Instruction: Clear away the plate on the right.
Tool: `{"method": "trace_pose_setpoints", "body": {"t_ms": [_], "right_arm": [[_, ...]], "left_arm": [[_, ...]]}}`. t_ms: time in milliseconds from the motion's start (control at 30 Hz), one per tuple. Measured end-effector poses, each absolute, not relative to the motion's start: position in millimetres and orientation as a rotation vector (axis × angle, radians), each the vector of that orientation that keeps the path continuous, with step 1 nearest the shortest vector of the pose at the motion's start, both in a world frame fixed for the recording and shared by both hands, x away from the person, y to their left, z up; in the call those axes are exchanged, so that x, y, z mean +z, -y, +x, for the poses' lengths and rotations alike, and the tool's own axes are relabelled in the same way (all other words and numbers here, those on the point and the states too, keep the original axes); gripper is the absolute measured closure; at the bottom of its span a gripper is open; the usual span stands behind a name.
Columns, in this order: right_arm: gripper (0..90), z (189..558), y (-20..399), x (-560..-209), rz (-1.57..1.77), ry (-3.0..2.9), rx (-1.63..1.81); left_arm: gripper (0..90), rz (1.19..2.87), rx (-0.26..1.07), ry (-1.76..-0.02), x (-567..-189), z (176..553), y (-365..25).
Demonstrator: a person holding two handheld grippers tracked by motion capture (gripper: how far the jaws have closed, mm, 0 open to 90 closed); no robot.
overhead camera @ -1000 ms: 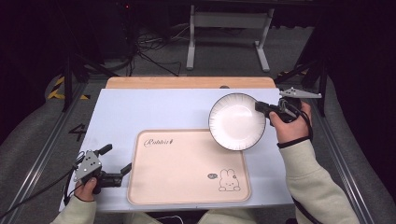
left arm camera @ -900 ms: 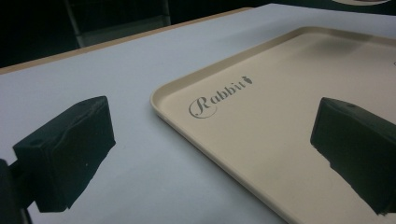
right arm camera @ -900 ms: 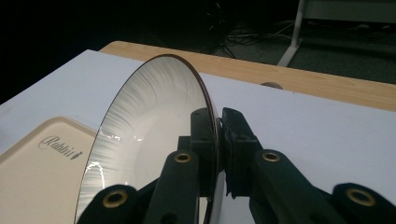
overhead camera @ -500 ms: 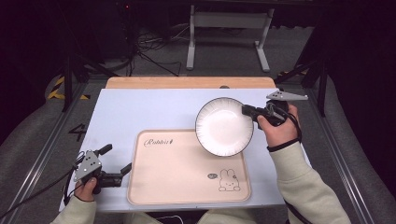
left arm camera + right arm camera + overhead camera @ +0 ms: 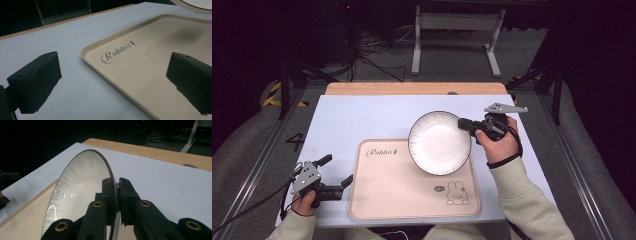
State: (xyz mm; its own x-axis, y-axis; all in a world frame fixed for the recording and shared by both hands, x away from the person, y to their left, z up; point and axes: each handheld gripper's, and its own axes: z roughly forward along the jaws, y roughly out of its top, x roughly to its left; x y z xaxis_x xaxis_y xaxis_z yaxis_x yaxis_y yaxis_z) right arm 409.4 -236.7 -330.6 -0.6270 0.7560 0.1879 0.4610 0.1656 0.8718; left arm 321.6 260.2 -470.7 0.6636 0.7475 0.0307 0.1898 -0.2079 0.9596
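A white plate with a dark rim [image 5: 439, 142] hangs in the air over the far right corner of the beige tray [image 5: 387, 195]. My right gripper [image 5: 465, 125] is shut on the plate's right rim, its jaws pinching the edge. In the right gripper view the plate [image 5: 77, 192] stands edge-on between the right gripper [image 5: 116, 195] pads. My left gripper [image 5: 336, 172] rests open on the table at the tray's near left corner. In the left gripper view its two jaws stand wide apart with nothing between them, over the tray [image 5: 150, 65] edge marked "Rabbit".
The tray lies on a pale blue table top [image 5: 362, 120] with a wooden strip [image 5: 412, 88] along the far edge. A rabbit drawing [image 5: 455, 192] marks the tray's near right corner. Beyond the table are a metal stand [image 5: 454, 30] and floor cables.
My right gripper has carried the plate leftward and slightly down, from beside the tray's far right corner to above it. The left gripper has stayed in place.
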Motion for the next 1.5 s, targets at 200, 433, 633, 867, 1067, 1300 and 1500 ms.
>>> {"method": "trace_pose_setpoints", "body": {"t_ms": [200,433,633,867,1067,1300,1500], "right_arm": [[84.2,408,226,-337,1.166,-2.181,1.466],[84.2,405,210,-344,1.148,-2.221,1.49],[84.1,403,197,-352,1.133,-2.27,1.484],[84.1,400,185,-361,1.12,-2.319,1.468],[84.1,399,179,-366,1.113,-2.348,1.454],[84.1,398,172,-372,1.108,-2.383,1.445],[84.1,398,169,-376,1.114,-2.41,1.431]], "left_arm": [[0.3,1.744,0.613,-0.755,-471,322,-260],[0.2,1.744,0.613,-0.755,-471,322,-260],[0.2,1.746,0.615,-0.751,-471,322,-260],[0.3,1.746,0.615,-0.751,-471,322,-260],[0.2,1.746,0.616,-0.75,-471,322,-260],[0.2,1.747,0.616,-0.75,-471,322,-260],[0.2,1.744,0.612,-0.754,-471,321,-260]]}}
